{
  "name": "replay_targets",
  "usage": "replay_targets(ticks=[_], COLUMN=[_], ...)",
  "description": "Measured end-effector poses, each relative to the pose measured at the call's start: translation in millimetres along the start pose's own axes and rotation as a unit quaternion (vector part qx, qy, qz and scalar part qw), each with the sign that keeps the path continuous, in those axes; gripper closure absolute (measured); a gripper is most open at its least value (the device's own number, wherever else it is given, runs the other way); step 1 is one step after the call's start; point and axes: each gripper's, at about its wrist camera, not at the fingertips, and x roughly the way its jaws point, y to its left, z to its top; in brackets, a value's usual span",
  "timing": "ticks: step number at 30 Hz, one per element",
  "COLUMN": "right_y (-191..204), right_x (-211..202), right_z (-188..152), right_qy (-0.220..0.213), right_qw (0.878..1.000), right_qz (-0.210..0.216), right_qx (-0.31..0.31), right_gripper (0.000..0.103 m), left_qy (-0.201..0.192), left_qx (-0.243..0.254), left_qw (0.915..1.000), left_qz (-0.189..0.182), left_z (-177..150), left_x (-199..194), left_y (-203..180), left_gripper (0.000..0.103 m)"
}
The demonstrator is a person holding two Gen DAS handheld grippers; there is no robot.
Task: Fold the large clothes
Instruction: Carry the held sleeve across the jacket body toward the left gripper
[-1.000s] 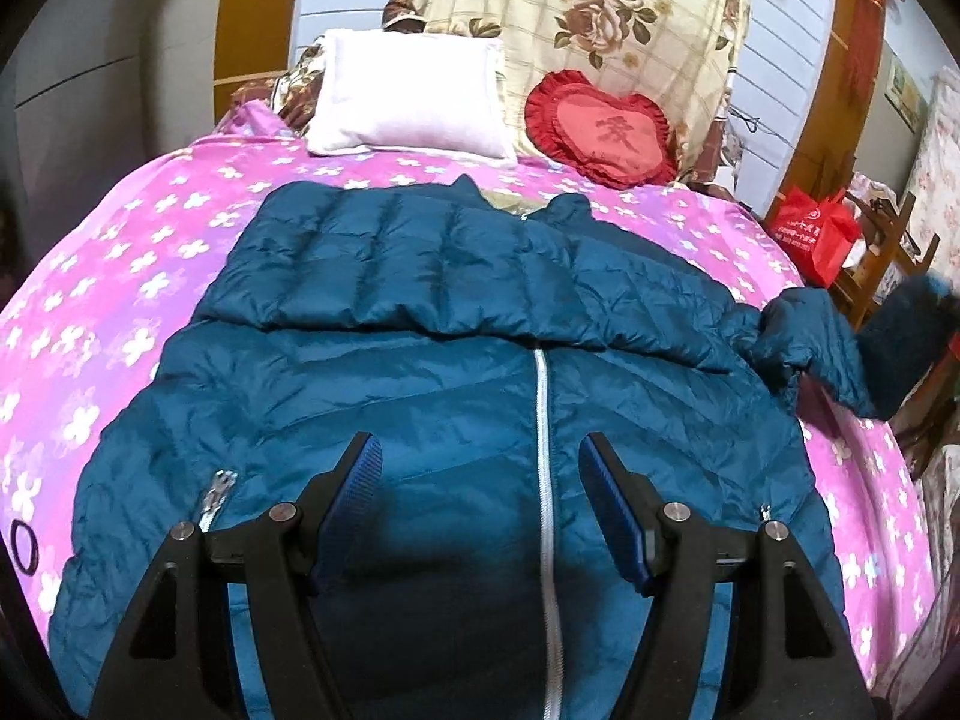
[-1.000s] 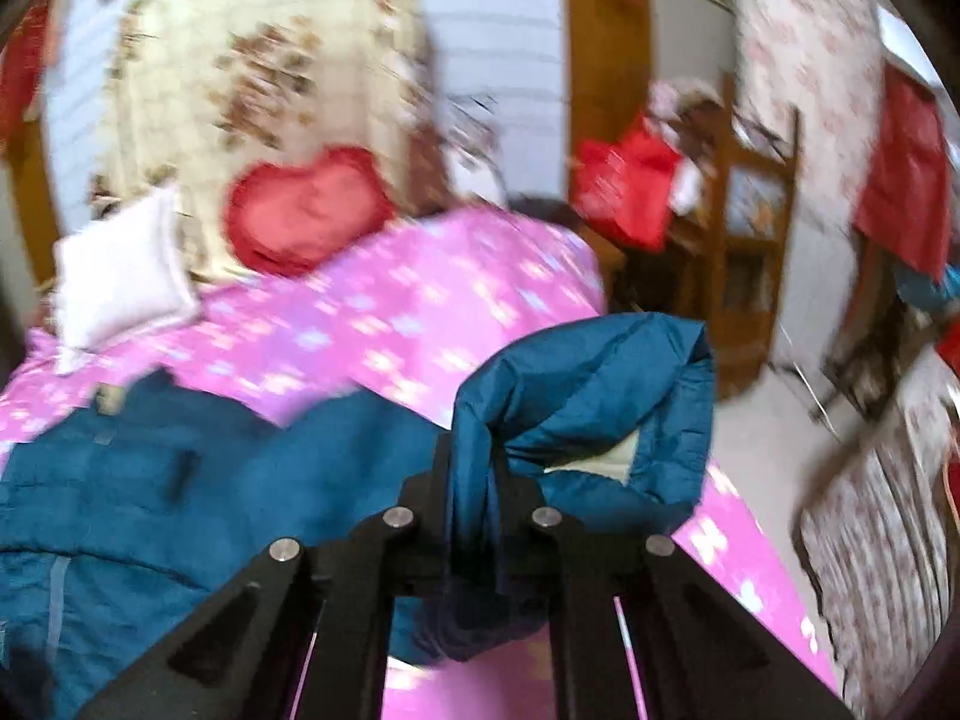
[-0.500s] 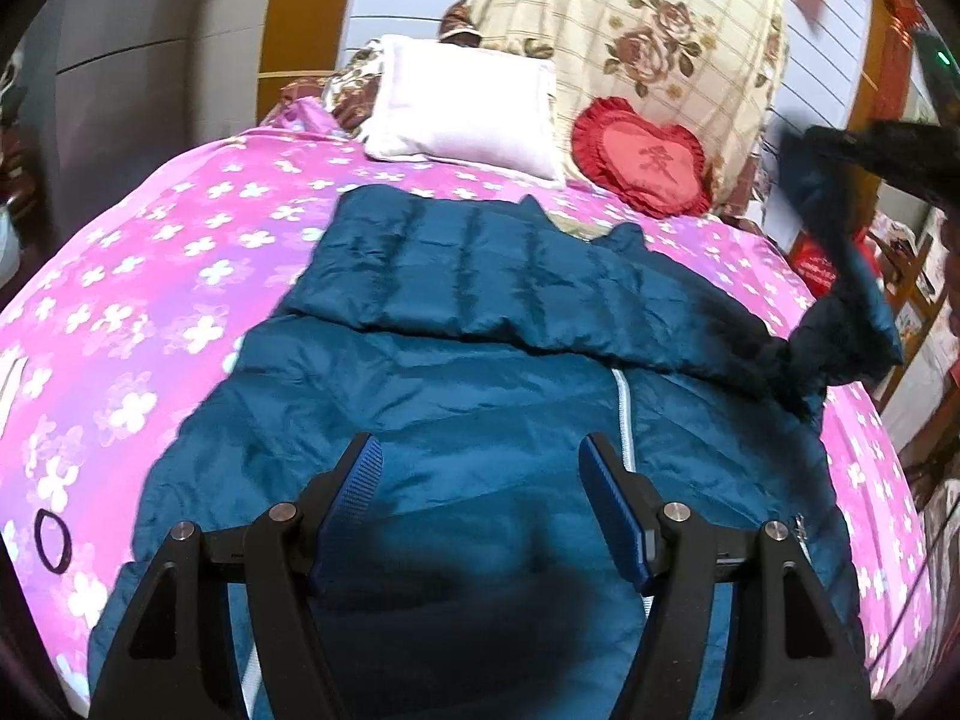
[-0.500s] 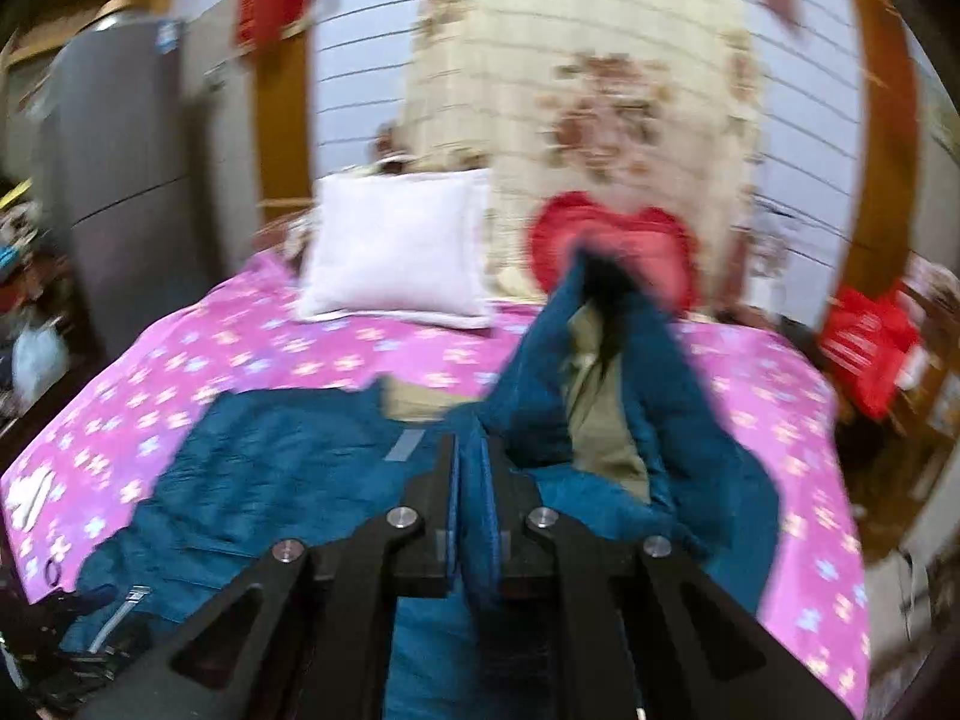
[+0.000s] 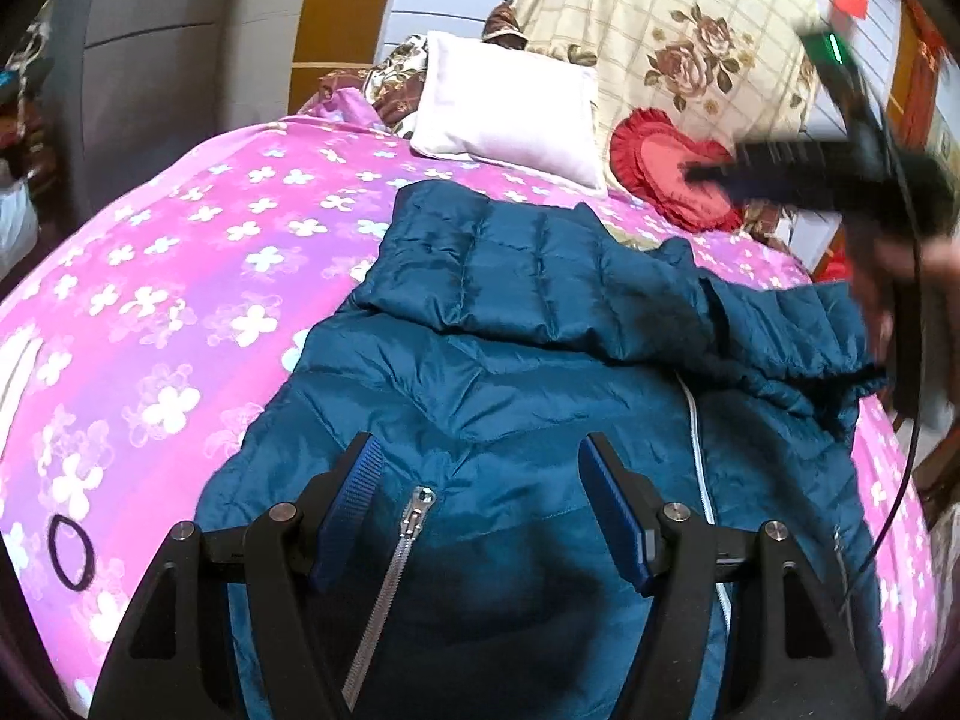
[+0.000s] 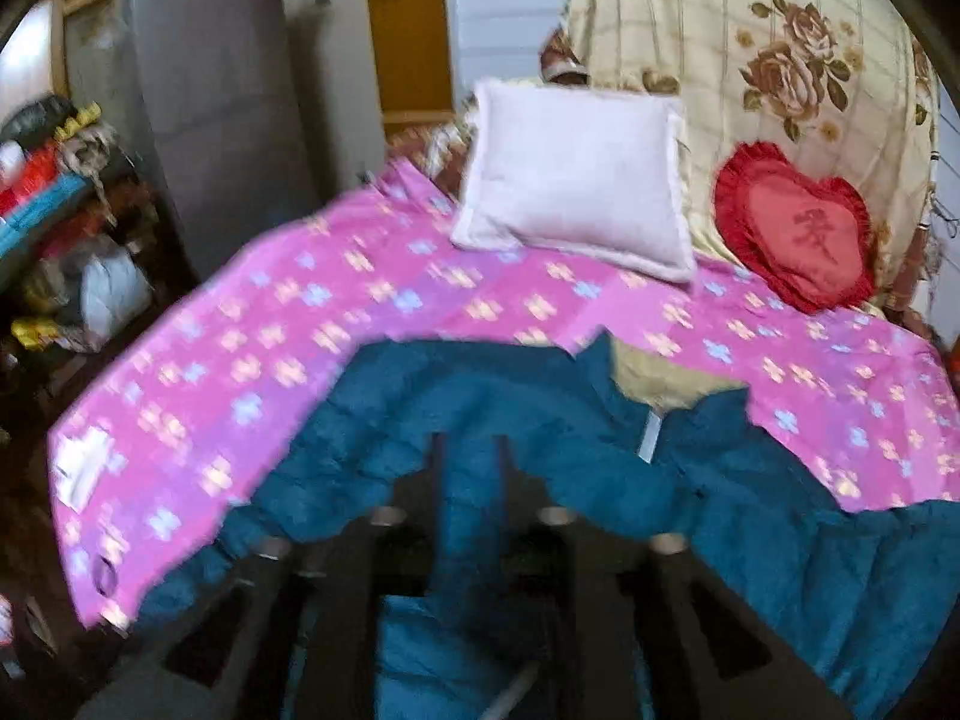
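A teal puffer jacket (image 5: 540,390) lies front up on the pink flowered bed (image 5: 180,270). One sleeve (image 5: 510,258) is folded across its chest. The other sleeve (image 5: 780,324) lies over the right shoulder. My left gripper (image 5: 480,498) hovers open over the jacket's lower left, with the pocket zipper (image 5: 396,546) between its fingers, untouched. My right gripper (image 5: 696,171) is blurred at the upper right, above the sleeve, with no cloth hanging from it. In the right wrist view the right gripper (image 6: 471,450) has its jaws opening over the jacket (image 6: 600,456), which shows through the gap.
A white pillow (image 5: 510,120), a red heart cushion (image 5: 666,174) and a floral blanket (image 5: 690,48) stand at the bed's head. A black hair tie (image 5: 71,552) lies on the sheet at the left. A cluttered shelf (image 6: 60,228) and grey cabinet (image 6: 228,108) flank the bed's left side.
The right gripper carried the sleeve from the bed's right edge over the jacket and let it go. The left gripper shifted left, to the pocket zipper.
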Motion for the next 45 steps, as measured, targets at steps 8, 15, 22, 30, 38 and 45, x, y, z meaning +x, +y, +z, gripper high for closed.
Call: replay_targets(ticks=[8,15,22,30,38,45], right_y=[-96.9,-136.4,-103.5,-7.5,13.0,-51.4], right_x=[33.6,60.1,-4.3,44.0,117.3,12.6], right_z=[-71.3,-106.3,-53.7,-19.0,-58.6,-64.3], right_qy=[0.100,0.111,0.007,0.023,0.103,0.023], right_qw=[0.986,0.978,0.992,0.985,0.972,0.983], right_qz=[-0.115,-0.135,0.000,0.134,0.161,0.132], right_qx=[0.072,0.112,0.129,0.102,0.139,0.127], right_gripper=[0.034,0.089,0.093,0.093,0.060,0.037], left_qy=[0.023,0.014,0.002,0.001,0.009,0.024], left_qx=[0.001,-0.006,-0.021,-0.017,-0.038,-0.075], left_qw=[0.9995,0.9998,0.9995,0.9998,0.9992,0.9950], left_qz=[-0.020,-0.015,-0.025,-0.009,-0.009,-0.061], left_z=[-8.2,-5.8,-3.6,-2.5,0.2,31.7], left_x=[11.9,8.2,2.0,1.4,8.7,23.7], left_y=[-10.0,-3.6,-0.5,8.2,21.9,21.8], left_gripper=[0.053,0.053,0.053,0.053,0.053,0.053])
